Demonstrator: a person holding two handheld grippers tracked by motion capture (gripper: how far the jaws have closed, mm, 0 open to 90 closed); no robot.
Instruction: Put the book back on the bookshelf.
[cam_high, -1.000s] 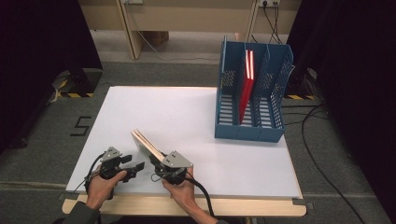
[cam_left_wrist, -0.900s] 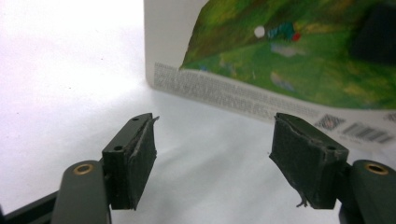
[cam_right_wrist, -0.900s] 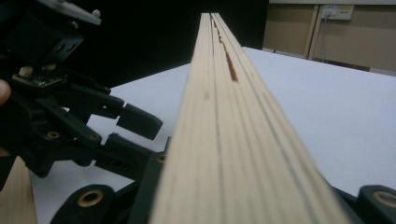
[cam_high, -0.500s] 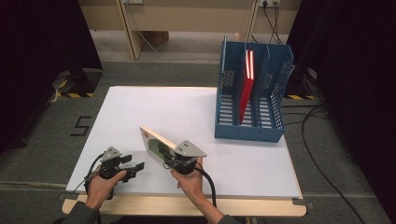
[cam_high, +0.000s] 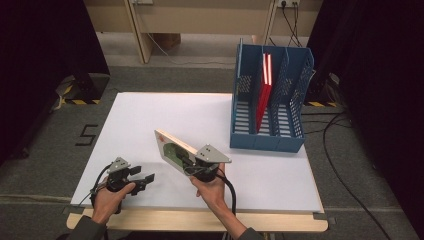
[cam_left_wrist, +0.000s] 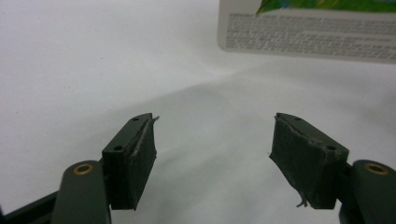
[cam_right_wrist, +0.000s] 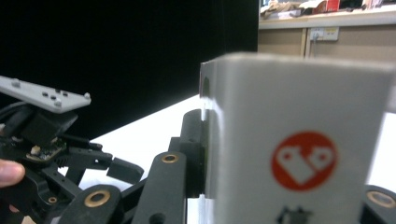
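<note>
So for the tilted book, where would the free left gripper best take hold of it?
The book is tilted up, its near end clamped in the right gripper. The left gripper, open, would probably do best on the long lower-left edge, coming from its own side: that edge is thin, bare and faces it.

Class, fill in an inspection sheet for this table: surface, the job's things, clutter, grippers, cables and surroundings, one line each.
Surface: white table, wooden front edge.
Job's things: book lifted and tilted off the table; blue file rack at the far right, red book upright in its middle slot.
Clutter: nothing seen.
Grippers: right gripper shut on the book, having just closed further; left gripper low over the table, fingers apart, nothing between them.
Cables: black ones trail from both grippers; more lie on the floor at right.
Surroundings: grey floor, dark curtains, wooden furniture behind.
</note>
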